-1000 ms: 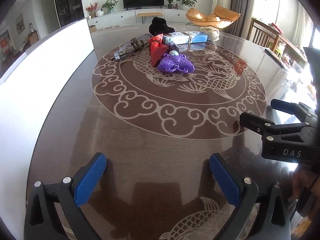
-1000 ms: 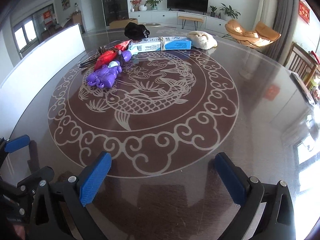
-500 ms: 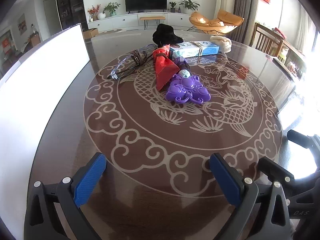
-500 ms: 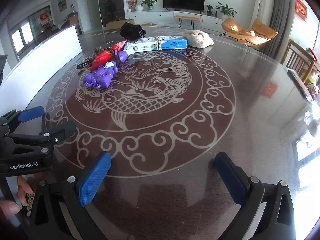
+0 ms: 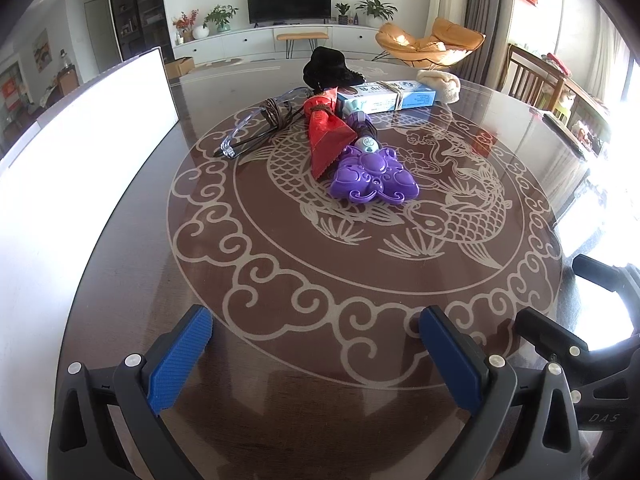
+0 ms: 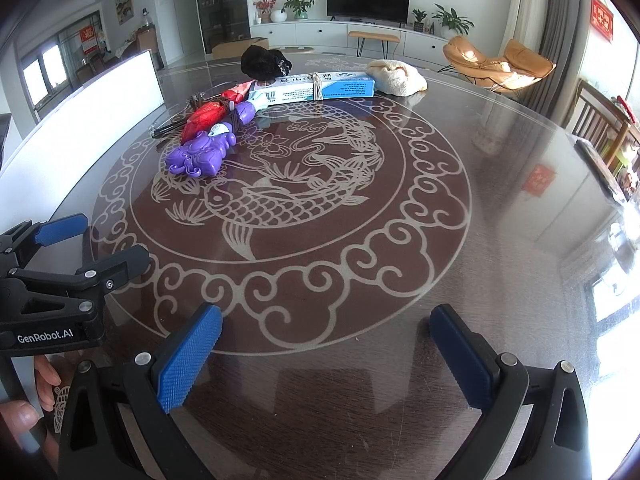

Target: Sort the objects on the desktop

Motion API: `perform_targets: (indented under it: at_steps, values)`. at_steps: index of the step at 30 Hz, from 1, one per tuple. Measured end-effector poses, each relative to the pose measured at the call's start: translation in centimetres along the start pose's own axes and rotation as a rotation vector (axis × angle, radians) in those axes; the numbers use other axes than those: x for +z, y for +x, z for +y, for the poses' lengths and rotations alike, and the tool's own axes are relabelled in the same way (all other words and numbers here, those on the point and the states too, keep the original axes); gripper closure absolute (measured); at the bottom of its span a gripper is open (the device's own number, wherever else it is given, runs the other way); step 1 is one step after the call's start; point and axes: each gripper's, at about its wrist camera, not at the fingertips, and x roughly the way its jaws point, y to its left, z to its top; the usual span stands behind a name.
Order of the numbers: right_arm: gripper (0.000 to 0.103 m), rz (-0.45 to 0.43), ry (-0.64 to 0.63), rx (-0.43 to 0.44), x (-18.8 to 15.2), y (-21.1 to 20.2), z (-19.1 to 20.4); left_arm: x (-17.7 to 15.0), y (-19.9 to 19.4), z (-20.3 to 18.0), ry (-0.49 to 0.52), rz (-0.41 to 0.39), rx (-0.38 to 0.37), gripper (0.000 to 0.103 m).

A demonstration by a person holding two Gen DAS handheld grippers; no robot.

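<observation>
Left wrist view: the left gripper jaws gape wide, empty, above the surface. Far ahead lie one purple toy, one red pouch, one blue box, one black bundle, one cream cloth and clear glasses.

Right wrist view: the right gripper jaws also stand wide and empty, with the same cluster far off to the left.

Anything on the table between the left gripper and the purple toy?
Nothing: in the left wrist view, only bare patterned table lies between the open left gripper and the purple toy. The red packet sits just behind it.
</observation>
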Motion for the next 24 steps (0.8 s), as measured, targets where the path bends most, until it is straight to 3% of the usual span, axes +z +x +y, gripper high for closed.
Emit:
perform_targets:
  at_steps: [8,24]
  values:
    - [0.0,0.0,0.0,0.0,0.0,0.0,0.0,1.0,0.6,0.4,0.047,0.001,-0.036,0.0]
    - [0.0,0.0,0.0,0.0,0.0,0.0,0.0,1.2,0.6,0.6,0.047,0.002,-0.036,0.0]
